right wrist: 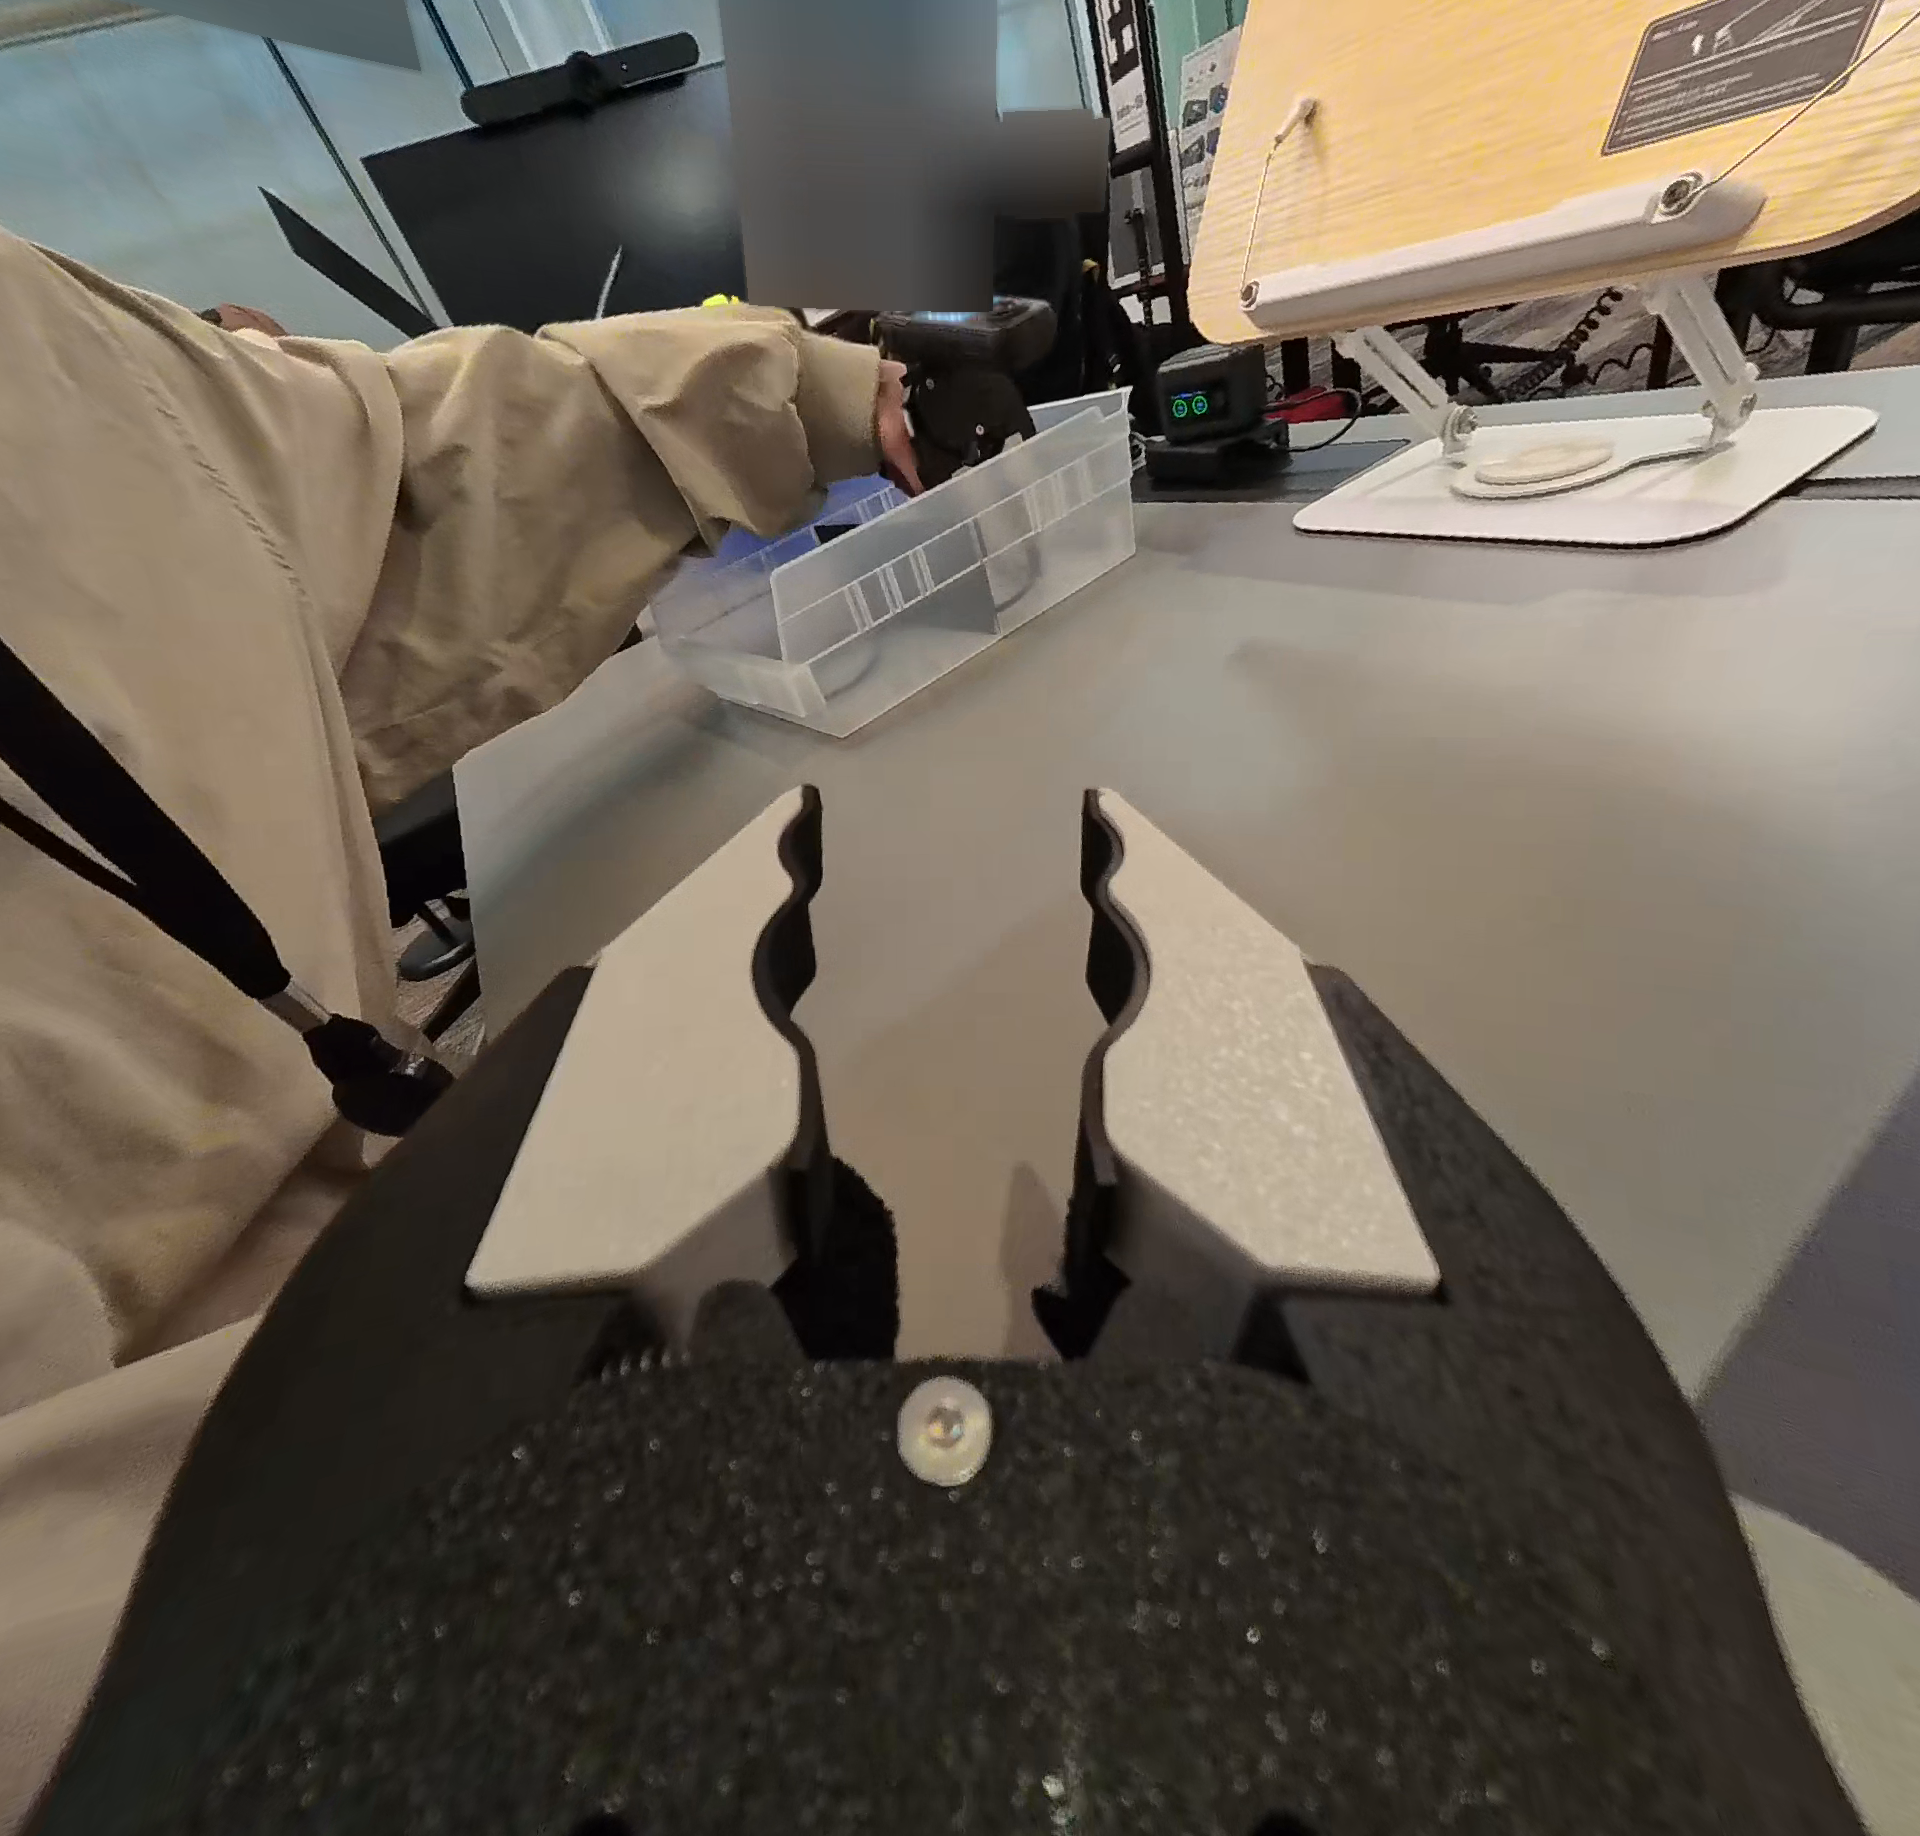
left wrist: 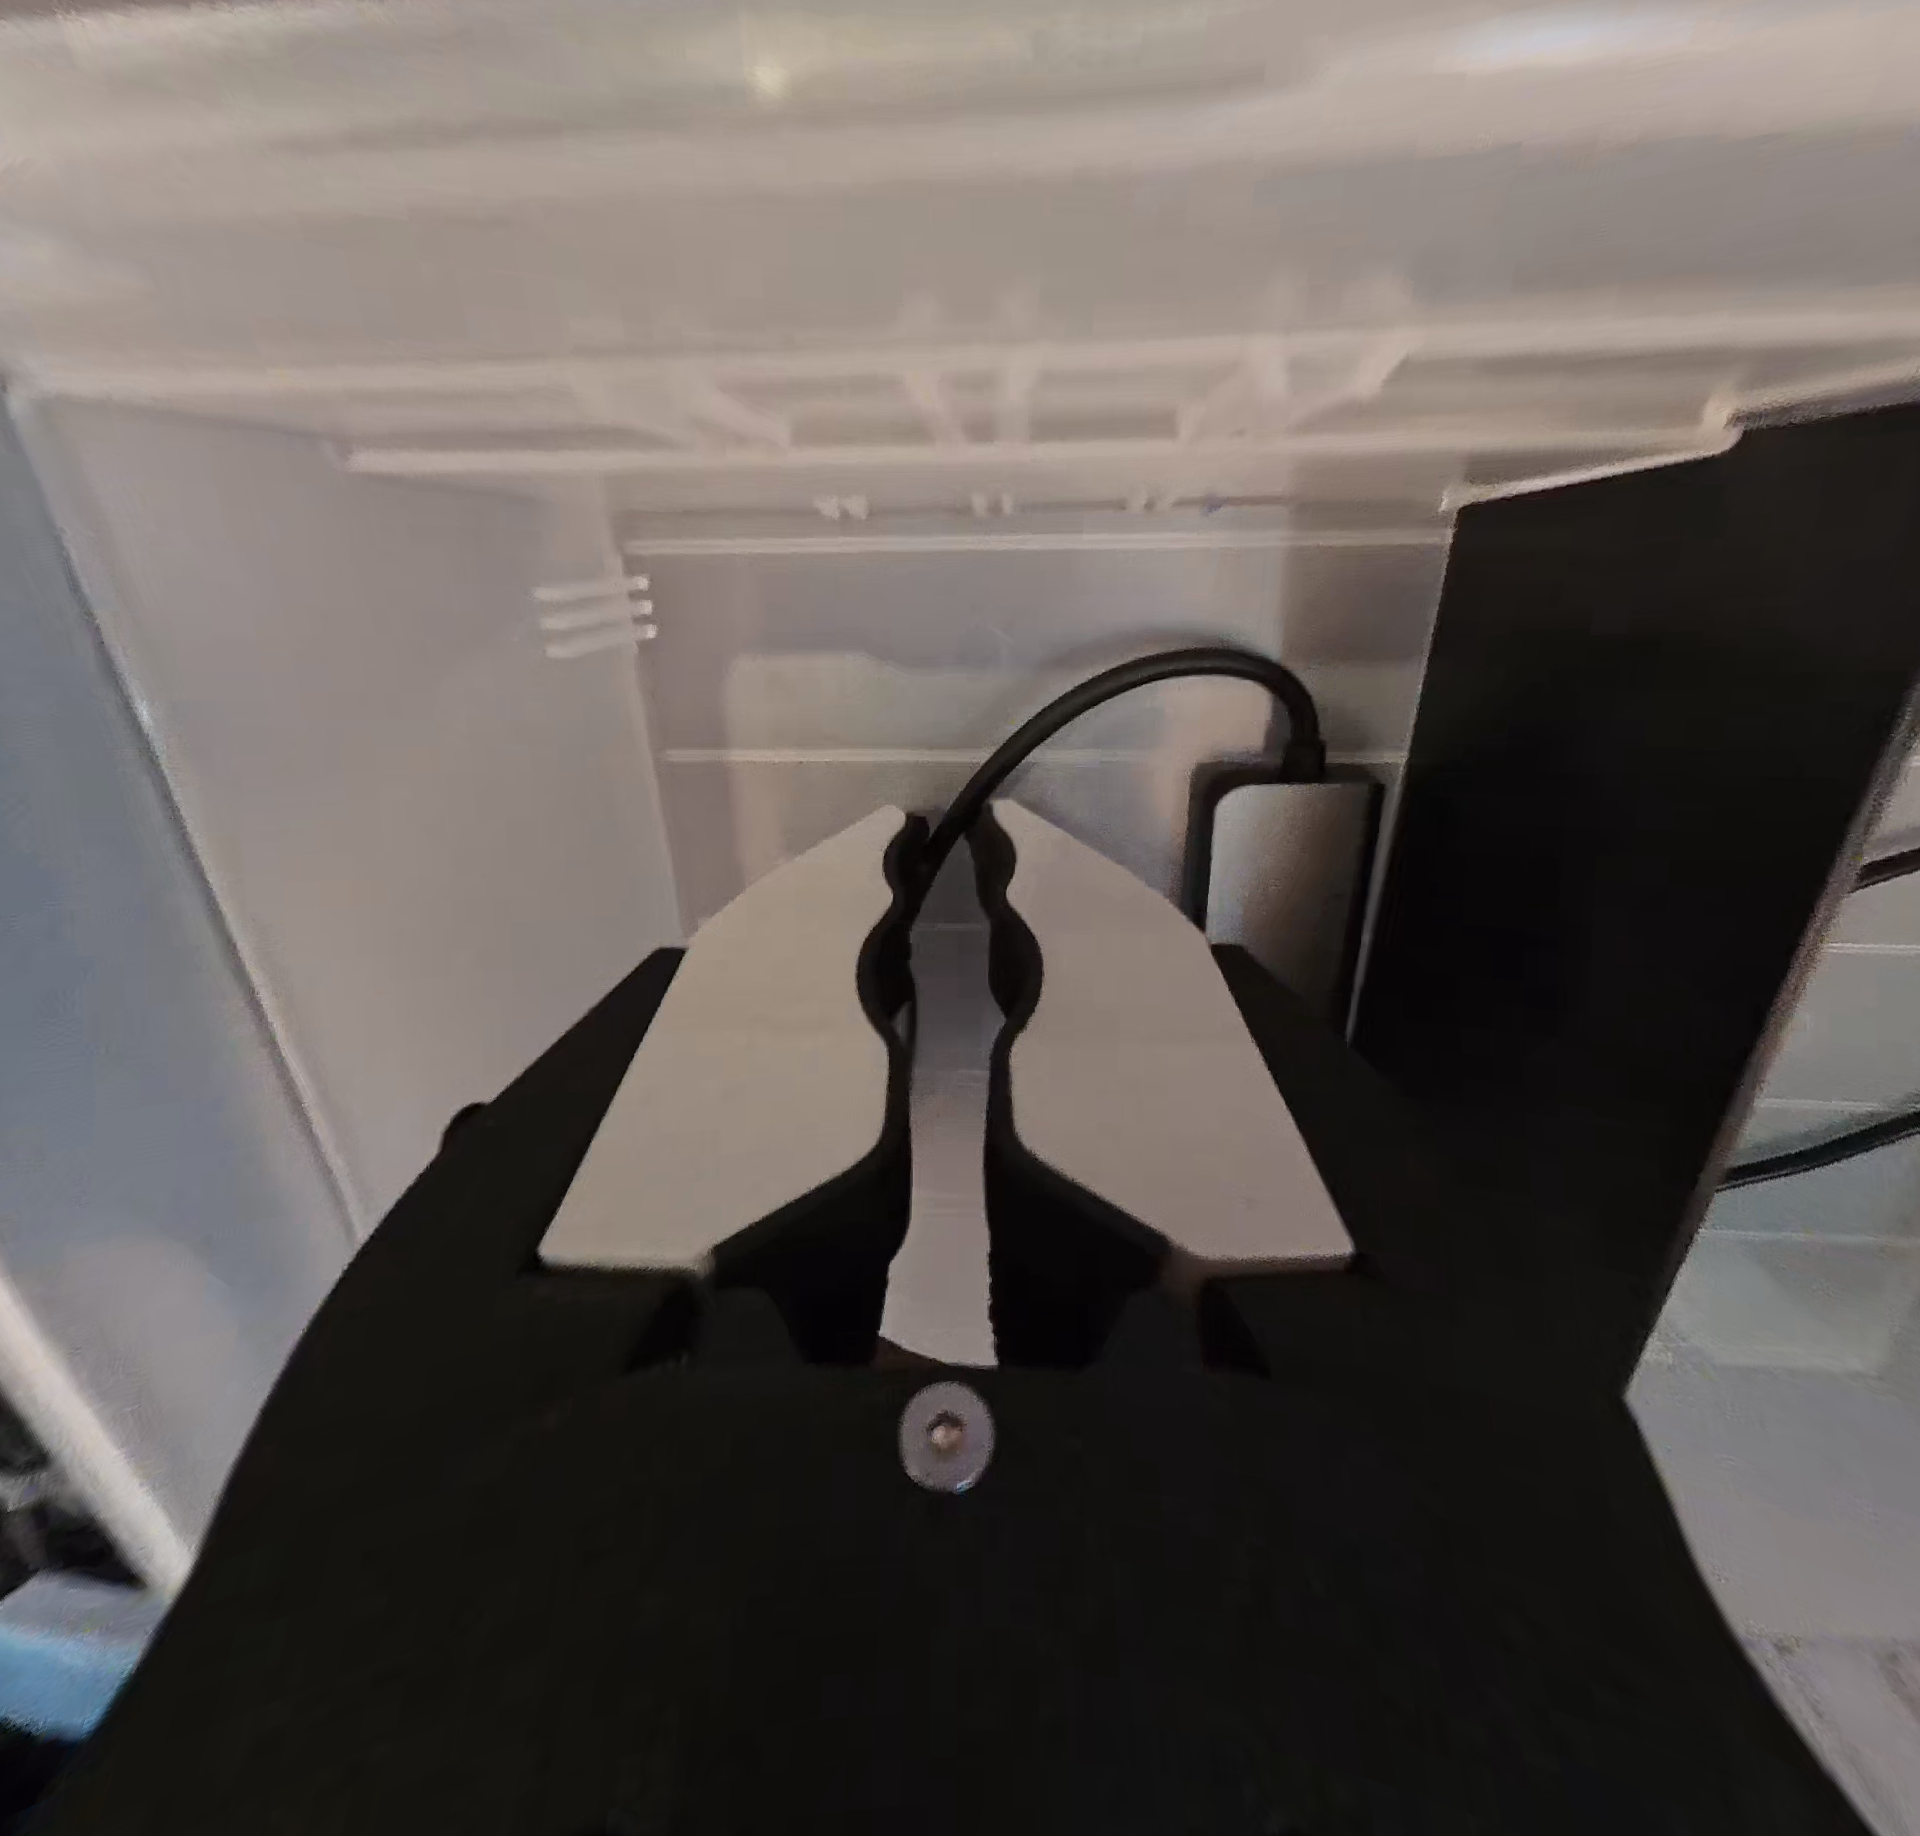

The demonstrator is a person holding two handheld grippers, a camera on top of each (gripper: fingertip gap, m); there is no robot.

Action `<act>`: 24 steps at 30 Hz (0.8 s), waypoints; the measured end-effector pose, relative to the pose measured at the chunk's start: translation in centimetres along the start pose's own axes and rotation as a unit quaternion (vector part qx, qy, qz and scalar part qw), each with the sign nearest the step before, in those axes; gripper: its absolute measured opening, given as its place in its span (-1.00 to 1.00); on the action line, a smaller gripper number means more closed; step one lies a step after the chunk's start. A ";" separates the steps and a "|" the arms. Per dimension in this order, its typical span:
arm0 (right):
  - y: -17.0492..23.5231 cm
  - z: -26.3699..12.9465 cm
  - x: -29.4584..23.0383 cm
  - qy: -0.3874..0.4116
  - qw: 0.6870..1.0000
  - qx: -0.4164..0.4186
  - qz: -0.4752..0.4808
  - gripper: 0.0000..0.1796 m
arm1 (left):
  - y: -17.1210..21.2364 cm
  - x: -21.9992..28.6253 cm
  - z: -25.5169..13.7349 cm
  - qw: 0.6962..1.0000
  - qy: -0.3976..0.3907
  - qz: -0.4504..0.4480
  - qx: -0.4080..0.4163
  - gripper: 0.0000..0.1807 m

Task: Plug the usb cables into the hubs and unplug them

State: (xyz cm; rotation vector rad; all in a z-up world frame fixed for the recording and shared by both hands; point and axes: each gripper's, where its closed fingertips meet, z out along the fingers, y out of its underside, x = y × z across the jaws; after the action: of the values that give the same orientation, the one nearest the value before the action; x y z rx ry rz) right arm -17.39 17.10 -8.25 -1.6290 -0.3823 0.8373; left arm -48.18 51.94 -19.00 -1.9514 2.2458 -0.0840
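In the left wrist view my left gripper (left wrist: 943, 830) reaches into a translucent plastic bin (left wrist: 436, 747). Its jaws stand nearly together around a black usb cable (left wrist: 1132, 680). The cable arcs up and right, then down into the top of a grey hub (left wrist: 1283, 872) standing against the bin wall. The cable's end between the fingertips is hidden. In the right wrist view my right gripper (right wrist: 948, 851) is open and empty above the grey table (right wrist: 1351, 799). The left gripper (right wrist: 961, 410) also shows there, far off, dipped into the bin (right wrist: 935, 581).
A tall black panel (left wrist: 1621, 799) stands right of the hub. A person's beige sleeve (right wrist: 468, 456) stretches to the bin. A wooden book stand (right wrist: 1558, 103) on a white base (right wrist: 1621, 477) and a black device with green lights (right wrist: 1205, 404) stand at the back. My hands' fingertips stand some 50 centimetres from each other.
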 end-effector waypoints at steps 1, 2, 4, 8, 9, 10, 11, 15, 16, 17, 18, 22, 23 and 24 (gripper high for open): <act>0.0 0.0 0.0 0.000 1.000 -0.002 0.002 -0.45 | 0.4 -0.3 -0.2 1.000 -0.016 0.003 -0.009 -0.91; 0.0 0.0 0.0 -0.002 1.000 -0.001 0.003 -0.45 | 0.5 -0.5 -0.6 0.999 -0.030 0.006 -0.010 -0.93; -0.2 -0.1 -0.1 -0.003 1.000 0.003 0.005 -0.45 | 0.4 -0.9 -2.2 0.998 -0.061 -0.001 0.010 -0.93; -0.4 -0.2 -0.4 -0.002 1.000 0.006 -0.001 -0.45 | -0.1 -1.5 -7.8 0.987 -0.144 -0.018 0.064 -0.93; -0.5 -0.2 -0.5 -0.002 1.000 0.007 -0.003 -0.45 | -0.2 -1.6 -9.6 0.982 -0.171 -0.021 0.077 -0.94; -0.6 -0.3 -0.7 -0.002 1.000 0.009 -0.005 -0.45 | -0.4 -1.5 -11.4 0.976 -0.198 -0.024 0.092 -0.94; -0.6 -0.3 -0.8 -0.002 1.000 0.010 -0.007 -0.45 | -0.7 -1.3 -13.3 0.969 -0.222 -0.027 0.107 -0.94; -0.7 -0.5 -1.0 0.001 1.000 0.012 -0.008 -0.45 | -2.6 -0.1 -21.4 0.926 -0.336 -0.031 0.166 -0.96; -0.8 -0.5 -1.1 0.001 1.000 0.013 -0.008 -0.46 | -3.4 0.1 -23.6 0.911 -0.366 -0.038 0.187 -0.96; -0.8 -0.5 -1.2 0.002 1.000 0.013 -0.008 -0.46 | -4.2 0.4 -25.6 0.897 -0.390 -0.047 0.204 -0.96; -0.8 -0.5 -1.3 0.002 1.000 0.013 -0.009 -0.46 | -5.0 0.9 -27.4 0.886 -0.406 -0.052 0.216 -0.96; -1.0 -0.7 -1.7 0.004 1.000 0.015 -0.013 -0.47 | -9.1 3.6 -31.1 0.873 -0.408 -0.068 0.258 -0.96; -1.1 -0.8 -1.8 0.005 1.000 0.016 -0.015 -0.47 | -10.5 4.4 -31.2 0.877 -0.390 -0.073 0.273 -0.96; -1.2 -0.9 -1.9 0.007 1.000 0.017 -0.017 -0.47 | -11.9 5.4 -30.7 0.886 -0.357 -0.081 0.286 -0.96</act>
State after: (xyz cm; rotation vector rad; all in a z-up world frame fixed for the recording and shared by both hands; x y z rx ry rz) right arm -17.78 15.49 -6.53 -1.5923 -0.3823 0.8016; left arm -42.16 42.84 12.56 -1.4972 1.3759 -0.0336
